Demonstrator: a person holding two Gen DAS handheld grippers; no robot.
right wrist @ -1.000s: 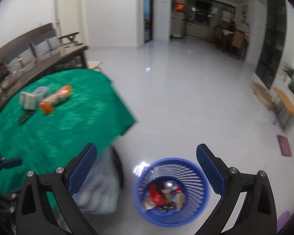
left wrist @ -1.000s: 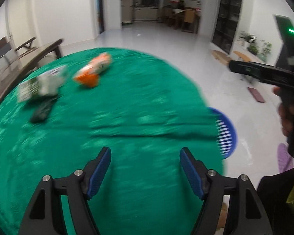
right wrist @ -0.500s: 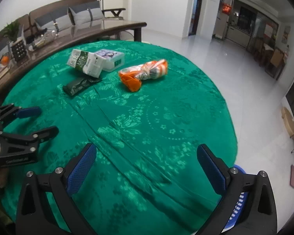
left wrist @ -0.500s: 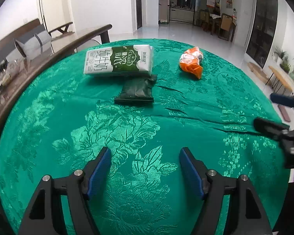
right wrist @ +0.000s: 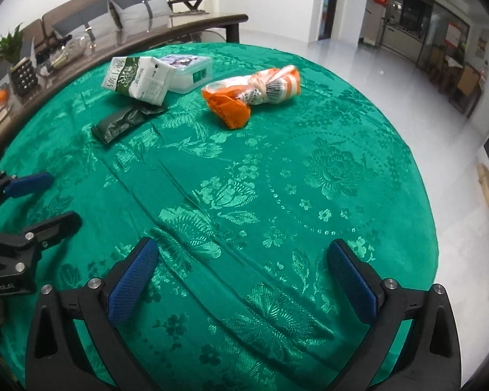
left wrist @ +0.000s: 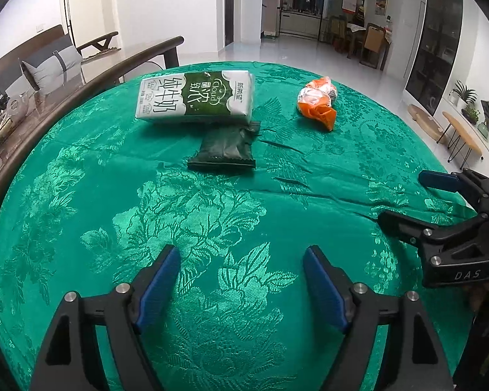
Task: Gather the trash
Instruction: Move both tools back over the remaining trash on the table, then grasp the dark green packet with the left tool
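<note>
Well ahead of the left tool [left wrist: 241, 267] and right tool [right wrist: 244, 267], both spread wide and empty, a dark wrapper [left wrist: 226, 150], milk carton [left wrist: 195, 99] and orange bag [right wrist: 251, 93] lie on the green-clothed counter [right wrist: 309, 195].

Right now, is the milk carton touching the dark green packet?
Touching. In the left wrist view the milk carton overlaps the dark packet's far end; the right wrist view shows no gap either.

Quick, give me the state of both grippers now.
Left gripper: open, holding nothing.
Right gripper: open, holding nothing.
</note>
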